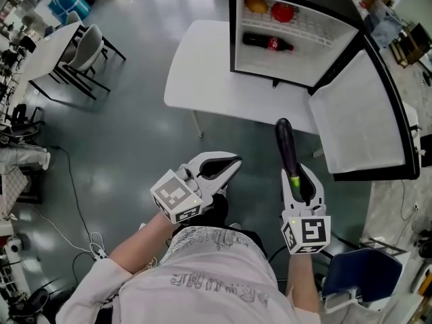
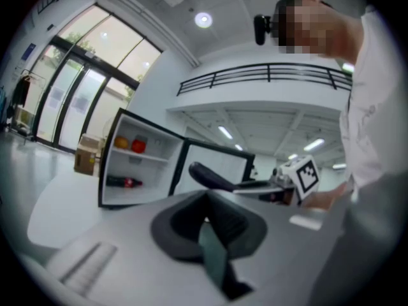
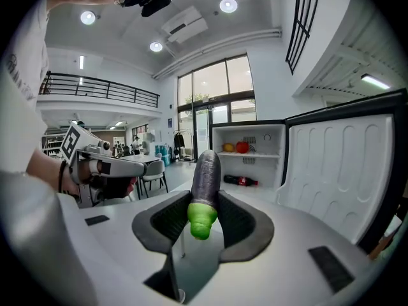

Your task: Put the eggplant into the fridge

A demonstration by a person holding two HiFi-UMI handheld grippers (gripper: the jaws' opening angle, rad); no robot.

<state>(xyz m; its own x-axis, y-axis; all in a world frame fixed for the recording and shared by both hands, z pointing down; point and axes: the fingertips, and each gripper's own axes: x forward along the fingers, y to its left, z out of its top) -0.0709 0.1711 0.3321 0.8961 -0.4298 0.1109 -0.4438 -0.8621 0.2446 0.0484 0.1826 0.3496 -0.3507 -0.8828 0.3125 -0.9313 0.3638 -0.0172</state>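
Fingers [image 3: 239,220] of my right gripper [image 1: 300,181] are clamped on the green stem end of the eggplant [image 1: 285,147]. Its long purple body sticks out ahead, pointing at the open fridge [image 1: 233,32] on the white table [image 1: 202,66], still well short of it. My left gripper [image 1: 226,167] has its pads together with nothing in them.

My worry is the hold. Only the short stem end is pinched, so I judge the overhanging weight could swing or slide the eggplant out if I move sharply. The leading tip could also strike the door [image 1: 358,113] or hit the bottle [image 1: 268,43] lying inside if I come in too low.
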